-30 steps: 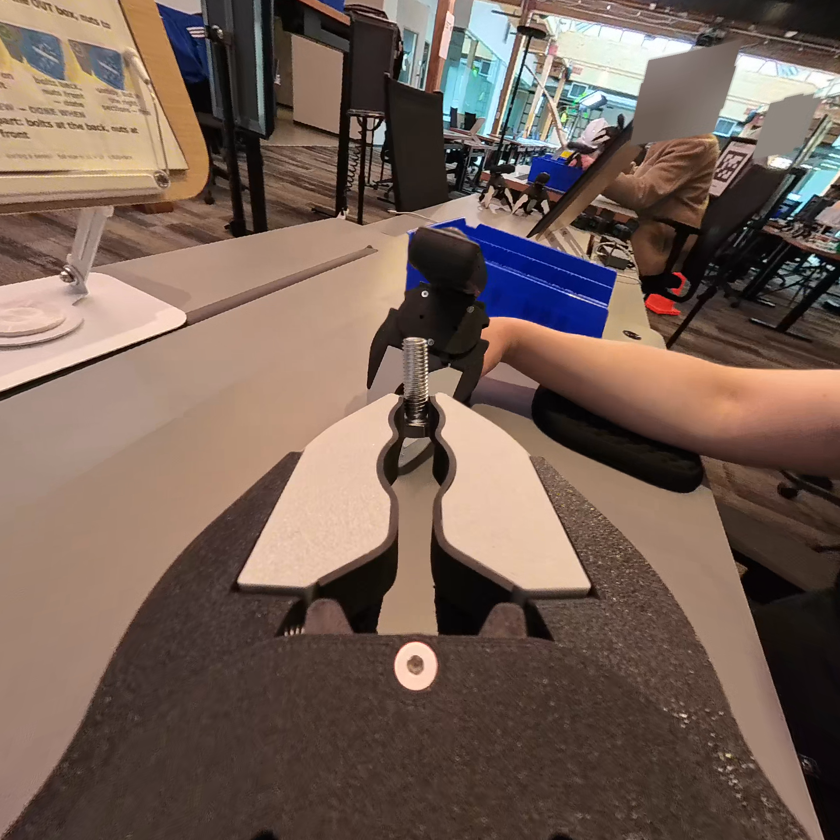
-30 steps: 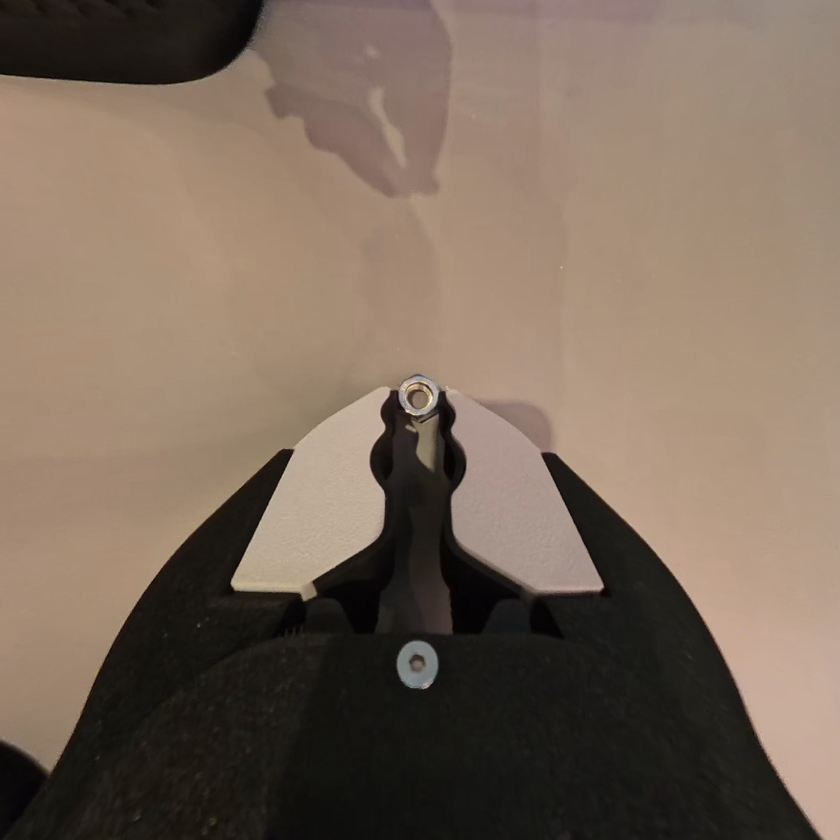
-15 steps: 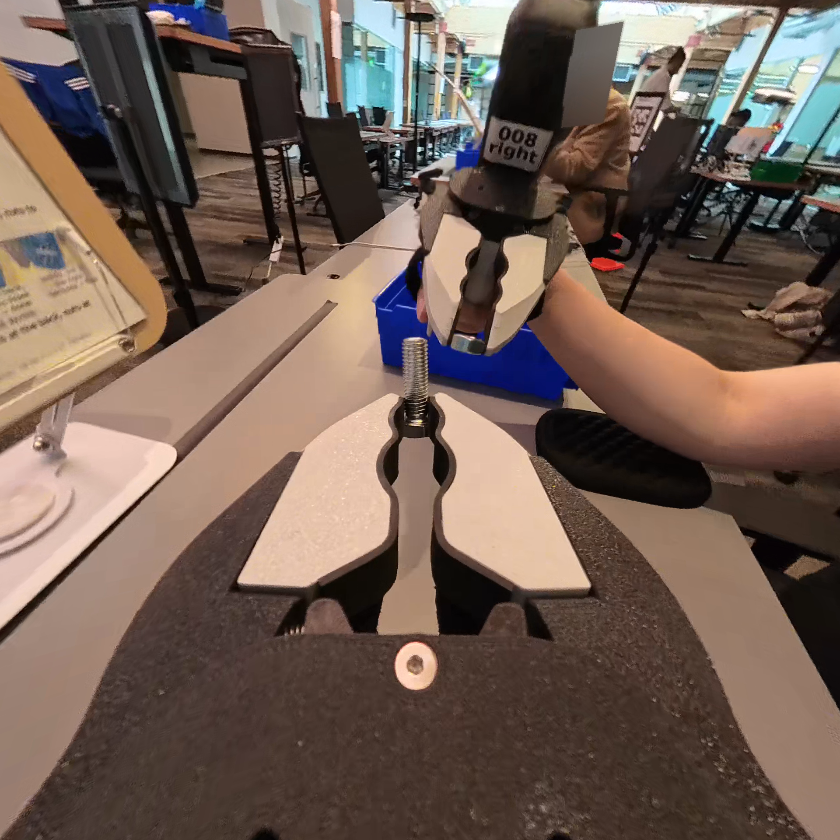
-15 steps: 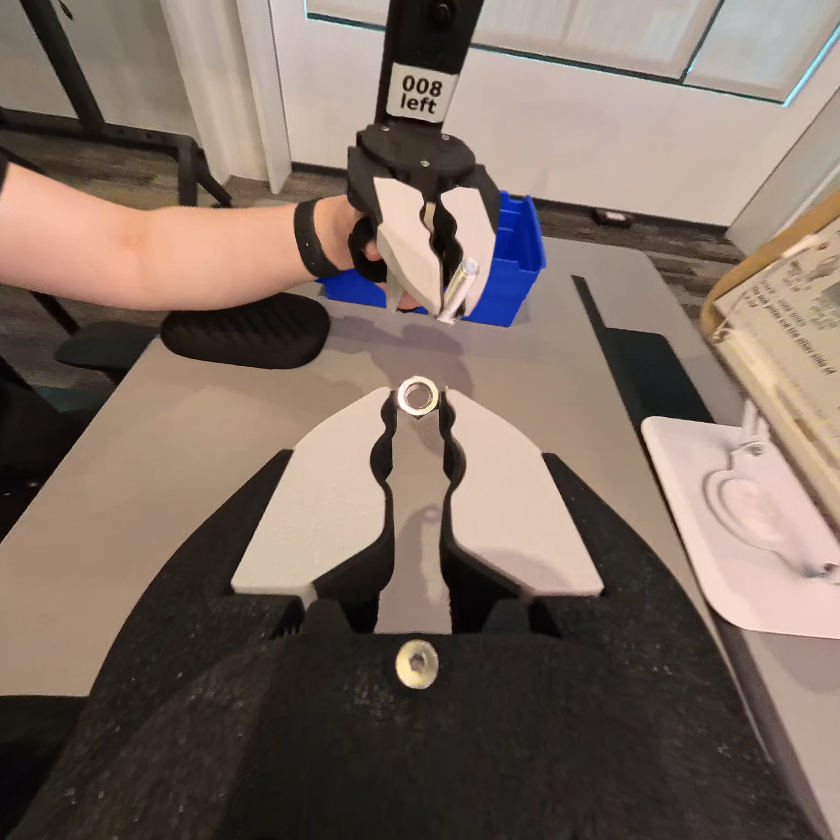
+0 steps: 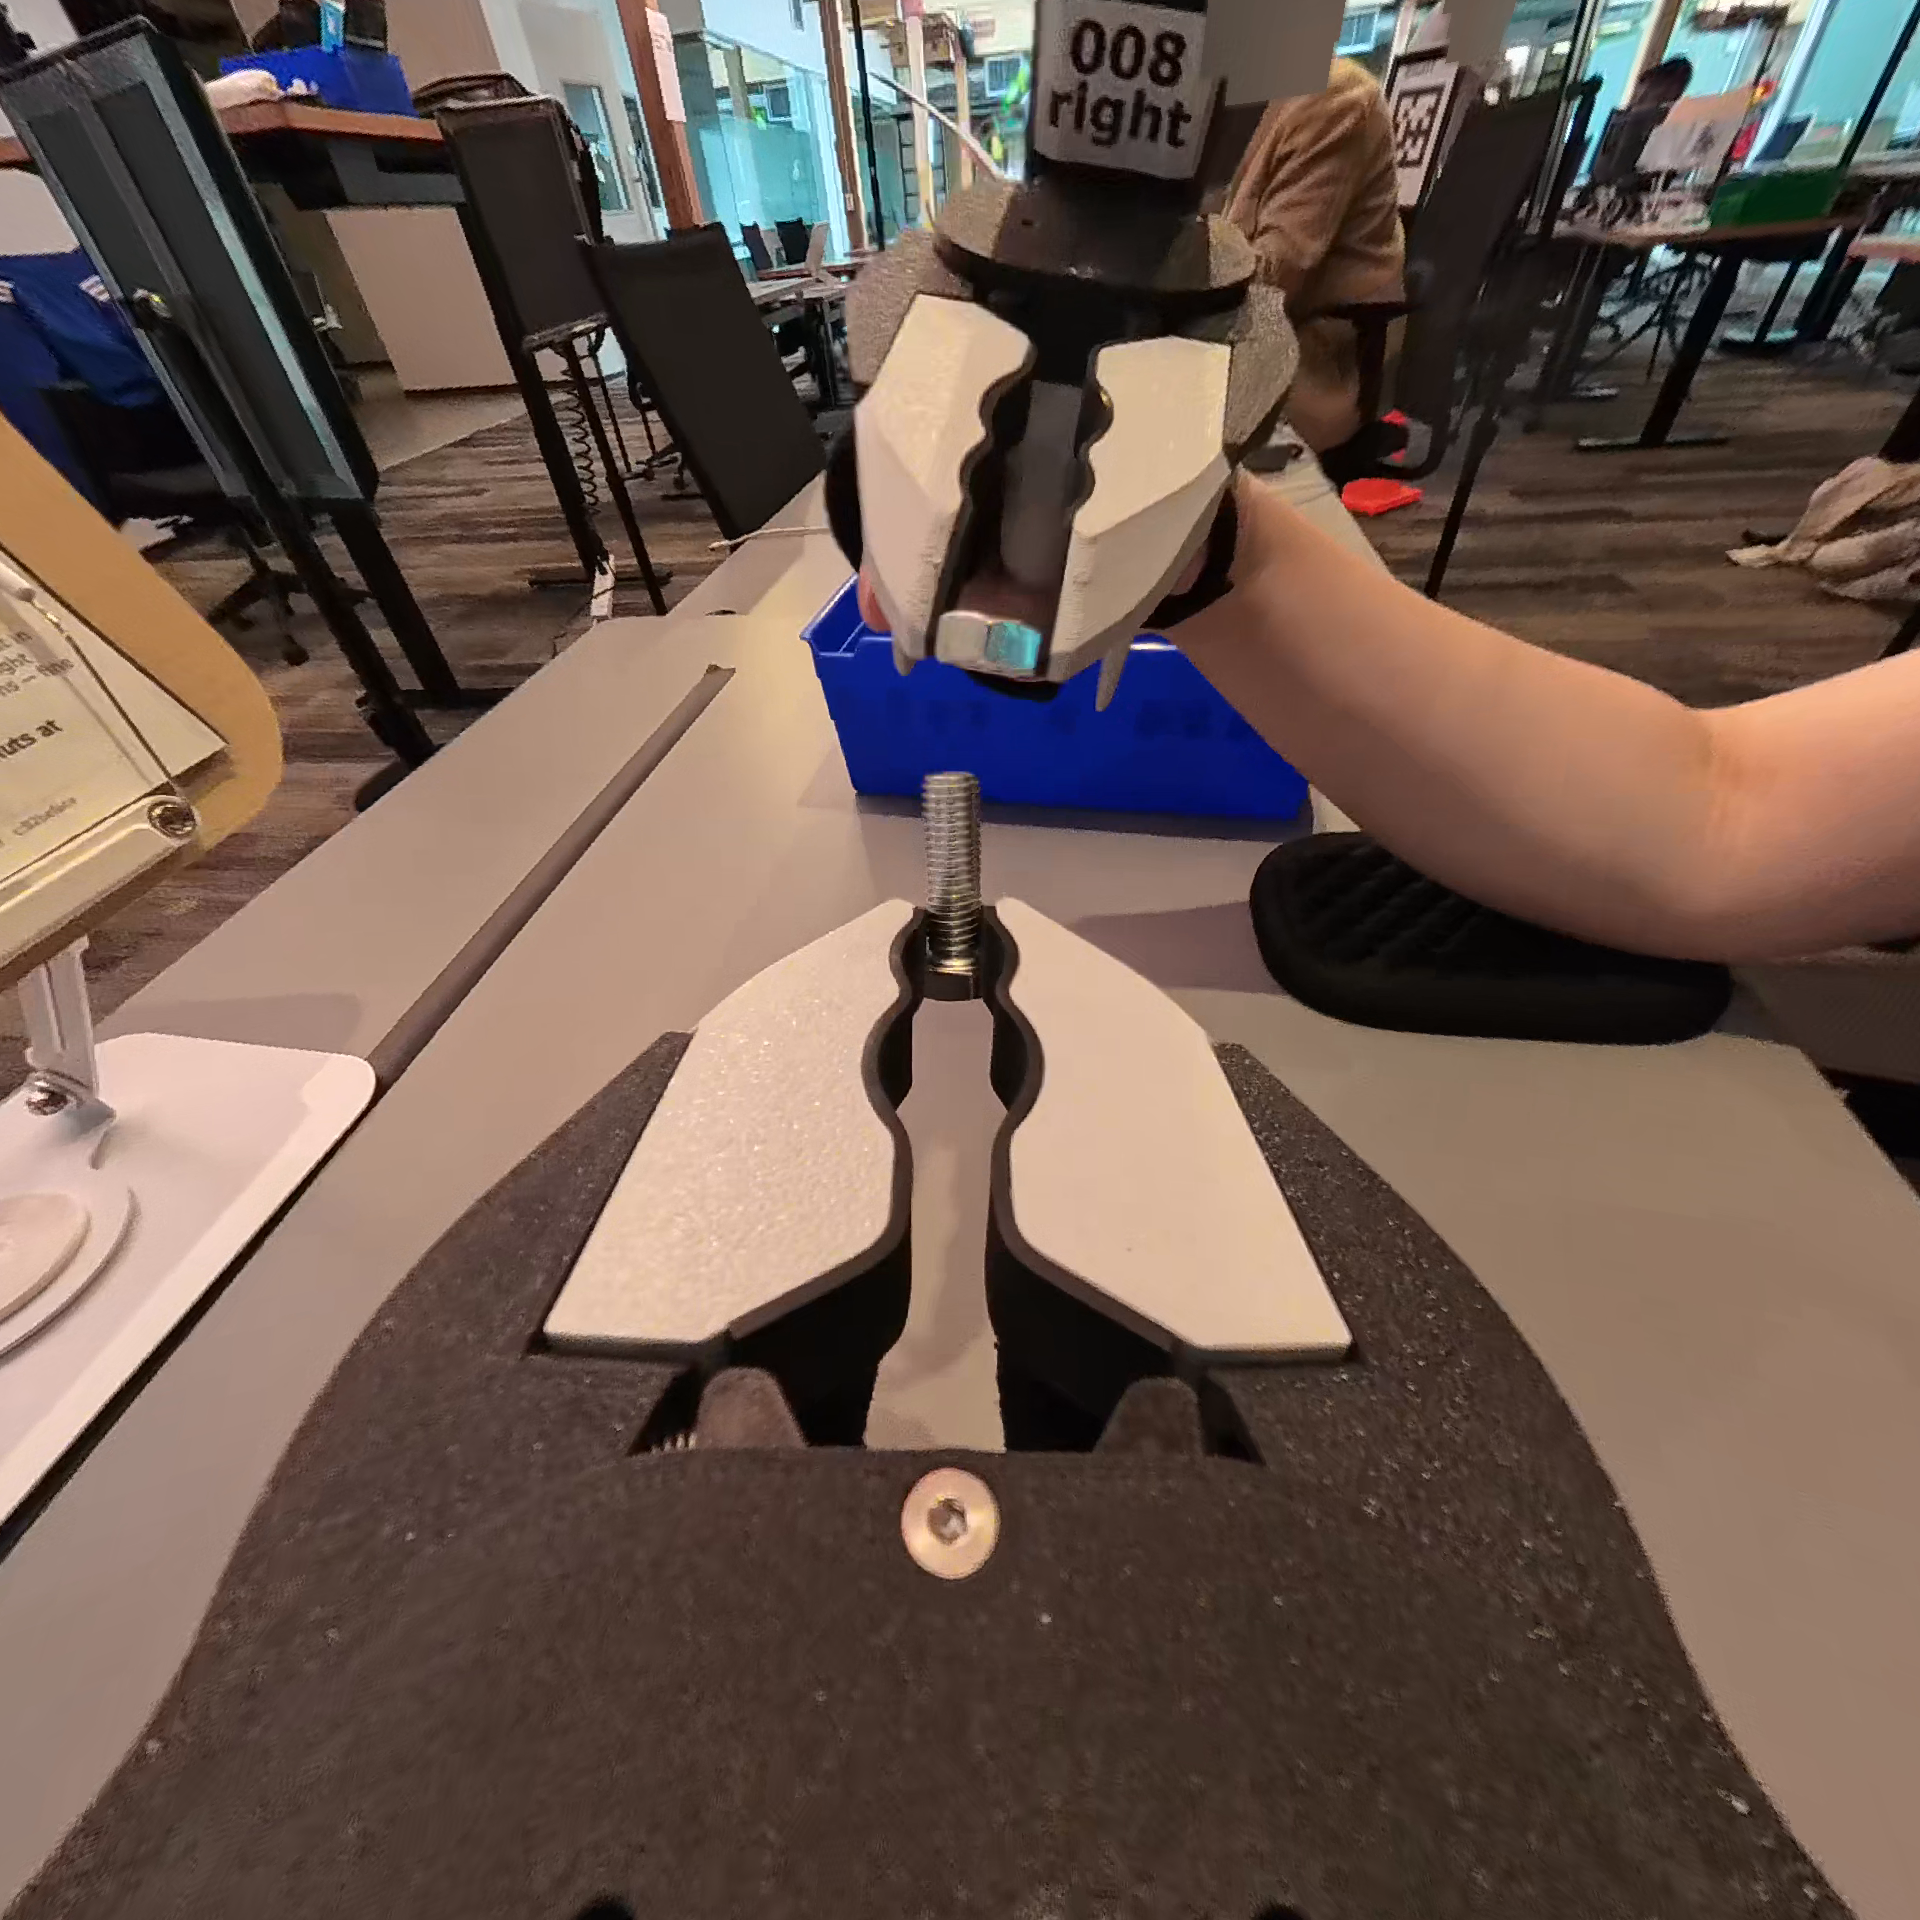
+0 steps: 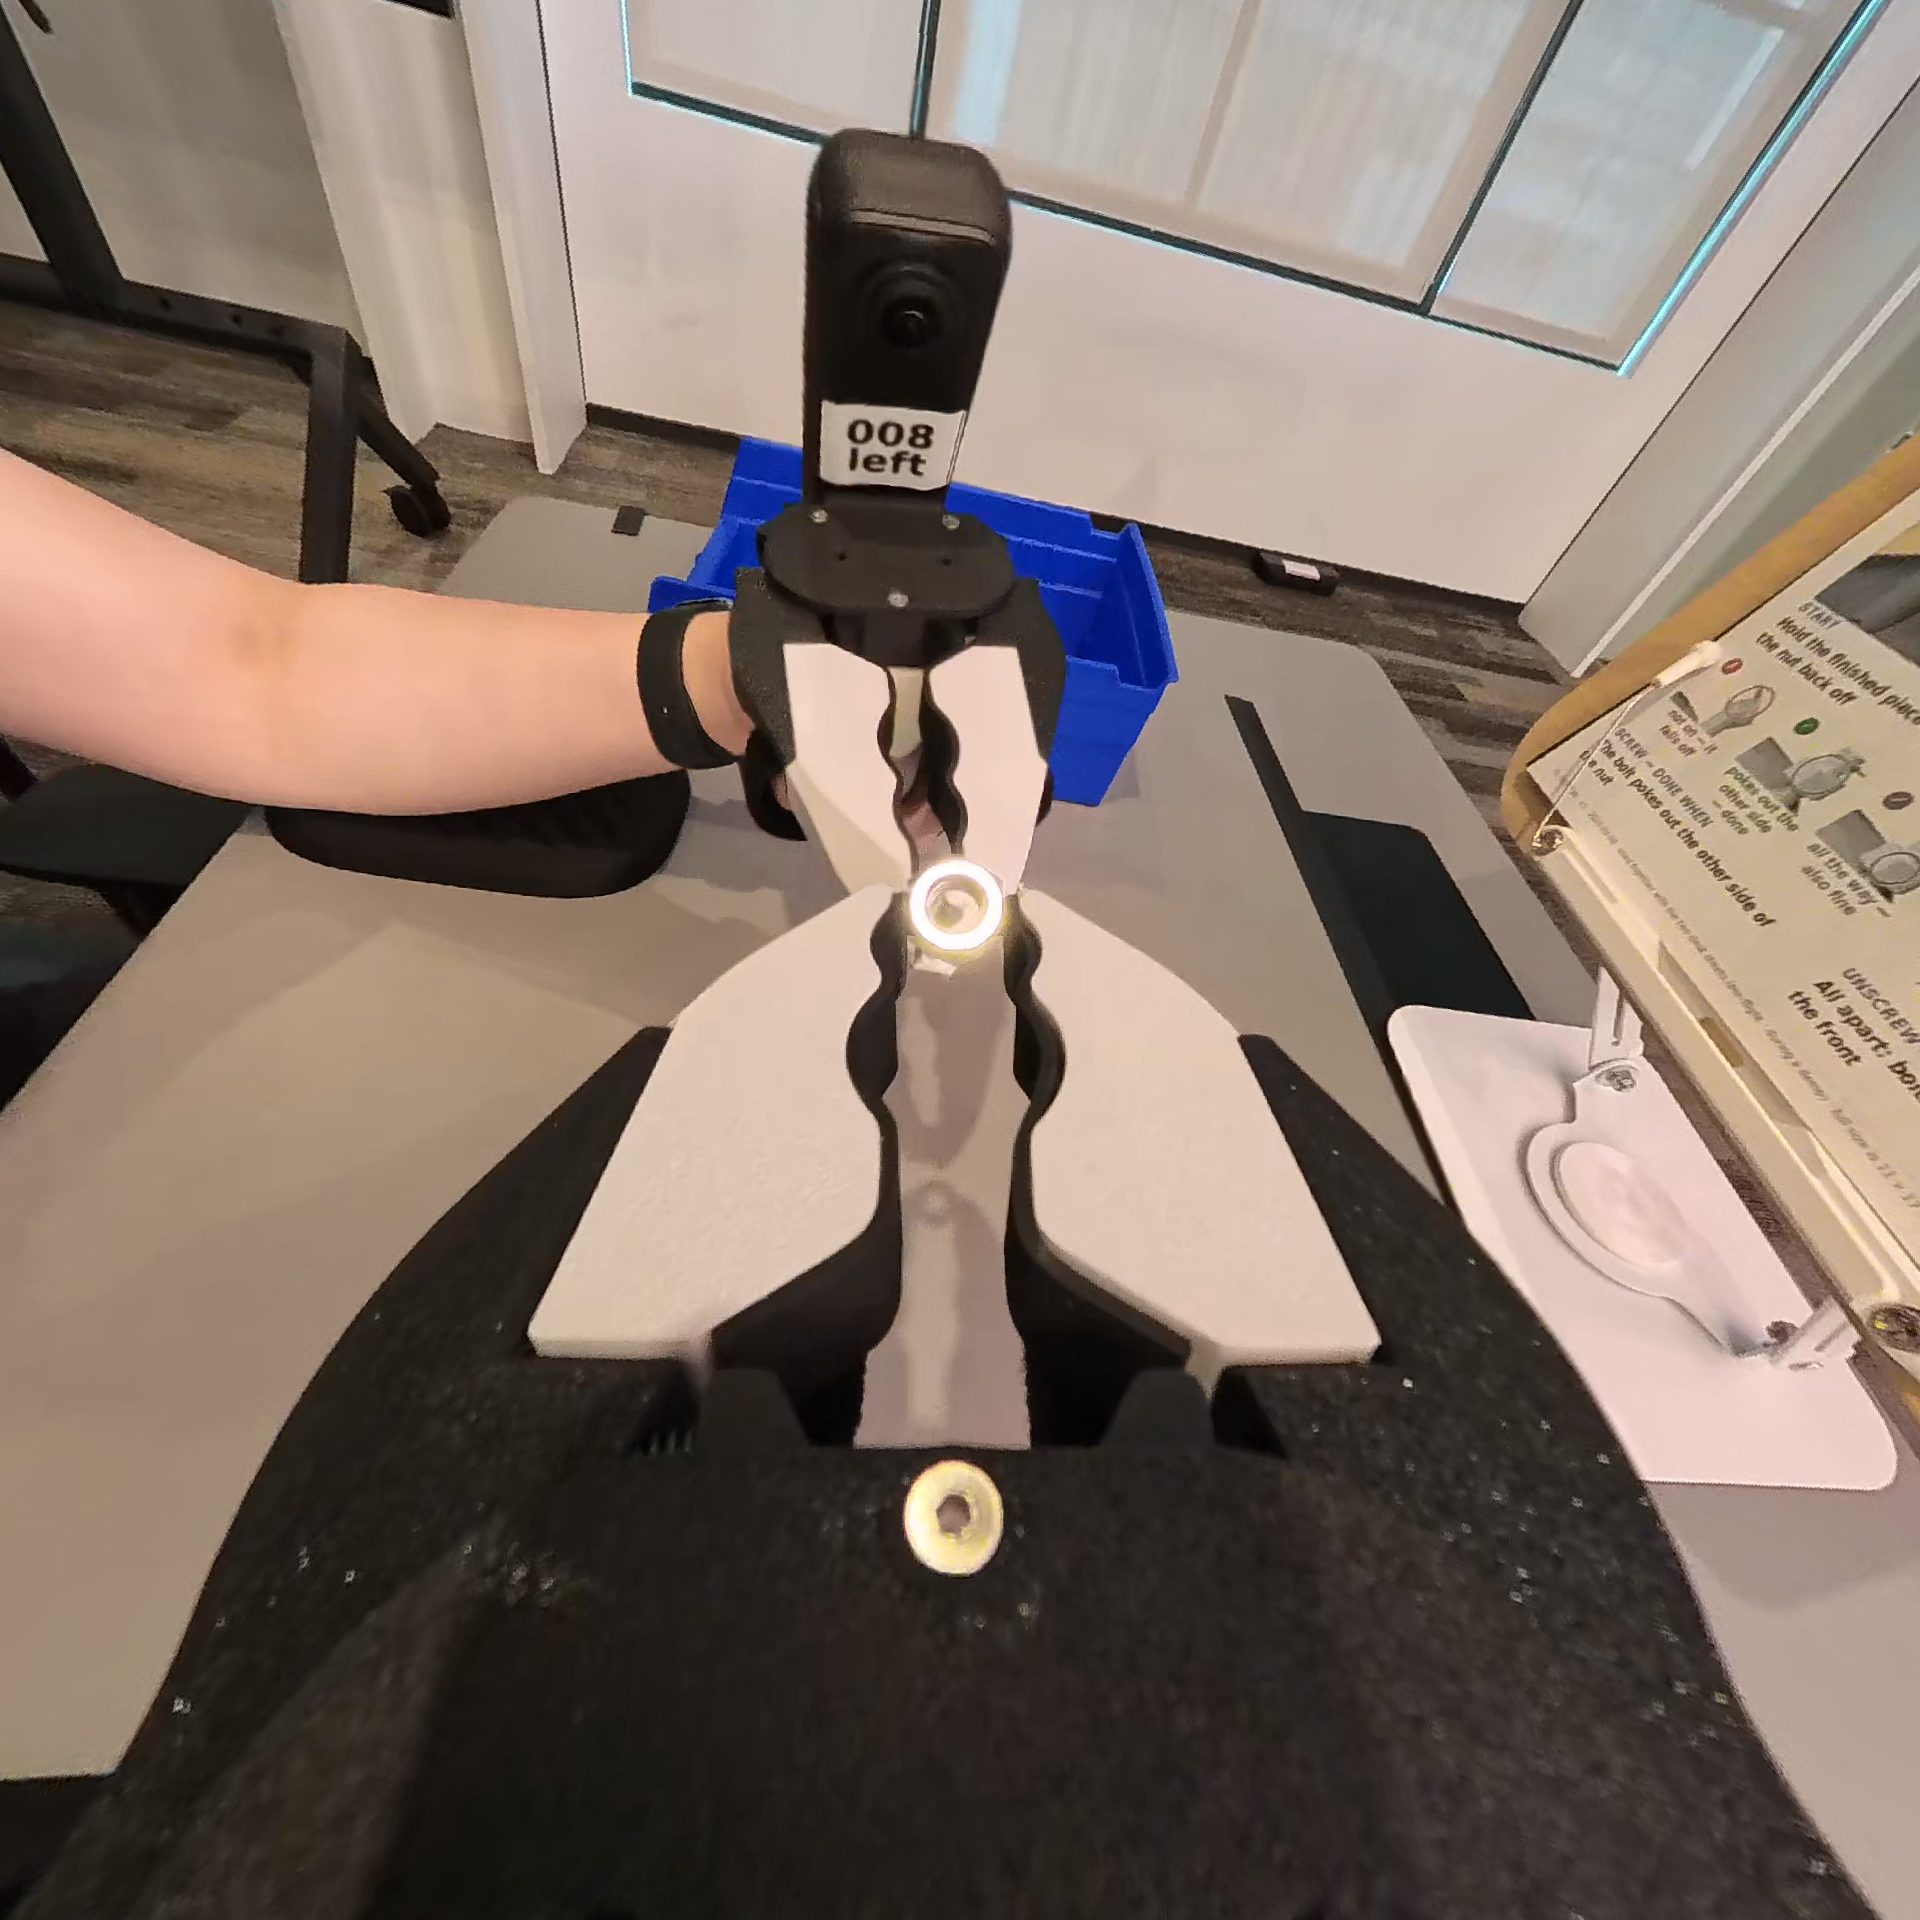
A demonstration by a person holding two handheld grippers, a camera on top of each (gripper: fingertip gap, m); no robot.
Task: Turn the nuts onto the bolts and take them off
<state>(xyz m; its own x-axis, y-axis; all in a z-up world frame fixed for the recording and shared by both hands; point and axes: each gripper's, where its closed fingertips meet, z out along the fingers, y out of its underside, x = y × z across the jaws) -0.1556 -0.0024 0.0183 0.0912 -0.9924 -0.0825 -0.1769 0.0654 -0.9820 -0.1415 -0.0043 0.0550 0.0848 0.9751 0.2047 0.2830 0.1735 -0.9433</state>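
My left gripper (image 5: 951, 935) is shut on the head end of a silver bolt (image 5: 952, 847), whose threaded shaft points forward past the fingertips. My right gripper (image 6: 954, 920) is shut on a silver hex nut (image 6: 954, 906), with its hole facing the camera. In the left wrist view the right gripper (image 5: 992, 649) hangs just above and beyond the bolt's tip, with the nut (image 5: 989, 642) at its fingertips. A small gap shows between the nut and the bolt's tip. In the right wrist view the left gripper (image 6: 940, 862) faces me from just behind the nut, and the bolt's end shows through the nut's hole.
A blue bin (image 5: 1049, 743) stands at the back of the grey table (image 5: 582, 914). A black arm rest pad (image 5: 1455, 951) lies under the right forearm. An instruction board on a white stand (image 6: 1642, 1226) sits at one side of the table. Chairs and desks stand beyond. My hands' fingertips stand some 5 cm from each other.
The right gripper rose from the table with the nut and came up facing the left gripper. Nut and bolt tip have moved close together and nearly in line. Both grasps stayed shut.
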